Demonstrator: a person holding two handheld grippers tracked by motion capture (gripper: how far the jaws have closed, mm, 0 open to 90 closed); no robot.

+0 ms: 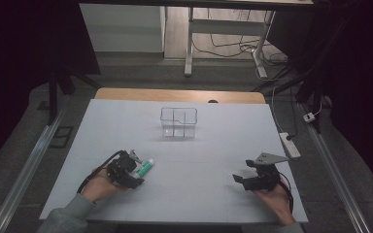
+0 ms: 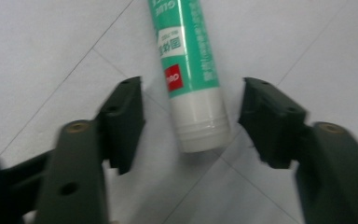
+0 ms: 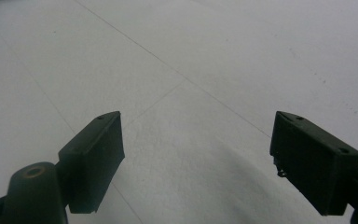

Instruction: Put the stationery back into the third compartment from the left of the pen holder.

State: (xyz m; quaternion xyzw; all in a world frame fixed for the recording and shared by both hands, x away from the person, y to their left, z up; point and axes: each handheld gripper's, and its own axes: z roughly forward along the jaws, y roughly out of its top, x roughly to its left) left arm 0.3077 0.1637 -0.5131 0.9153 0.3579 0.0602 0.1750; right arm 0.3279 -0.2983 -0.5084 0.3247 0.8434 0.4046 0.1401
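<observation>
High view: white surface [image 1: 199,160], clear divided bin [image 1: 178,122] near far-middle, well apart from both hands. R gripper [image 1: 245,171] at near right, jaws wide apart, nothing betw. them. L gripper [image 1: 137,167] at near left, jaws apart w/ gaps either side of green-white glue stick [image 2: 191,70] lying flat betw. them.

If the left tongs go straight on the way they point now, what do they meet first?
Most likely the glue stick: its white end already lies between the open jaws of the left tongs, with gaps on both sides, and the tube runs straight ahead on the table.
</observation>
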